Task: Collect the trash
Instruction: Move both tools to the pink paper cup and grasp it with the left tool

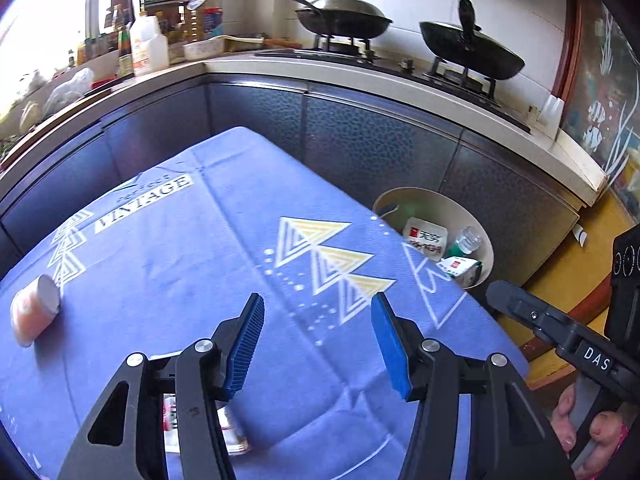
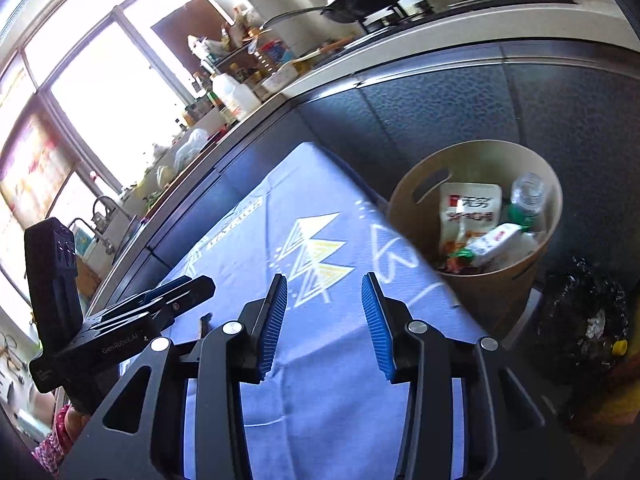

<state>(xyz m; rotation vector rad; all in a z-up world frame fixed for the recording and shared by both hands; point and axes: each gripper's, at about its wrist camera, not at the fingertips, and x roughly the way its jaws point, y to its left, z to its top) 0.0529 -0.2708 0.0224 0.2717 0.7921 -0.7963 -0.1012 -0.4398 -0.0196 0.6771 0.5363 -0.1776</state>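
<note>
My left gripper [image 1: 318, 334] is open and empty above the blue tablecloth [image 1: 200, 264]. A pink cup with a foil lid [image 1: 34, 310] lies on its side at the cloth's left edge. A shiny wrapper [image 1: 232, 432] lies under the left finger, partly hidden. A beige trash bin [image 1: 486, 240] stands on the floor right of the table, holding white snack bags and a plastic bottle. My right gripper [image 2: 324, 310] is open and empty over the cloth's right part, with the bin [image 2: 412, 184] ahead to the right. The left gripper [image 2: 180, 292] shows at the left of the right wrist view.
A kitchen counter [image 1: 360, 70] with dark cabinet fronts runs behind the table, carrying two pans on a stove [image 1: 472, 50] and bottles [image 1: 148, 46]. A black trash bag [image 2: 584, 320] lies on the floor right of the bin. The right gripper's body [image 1: 560, 332] is at right.
</note>
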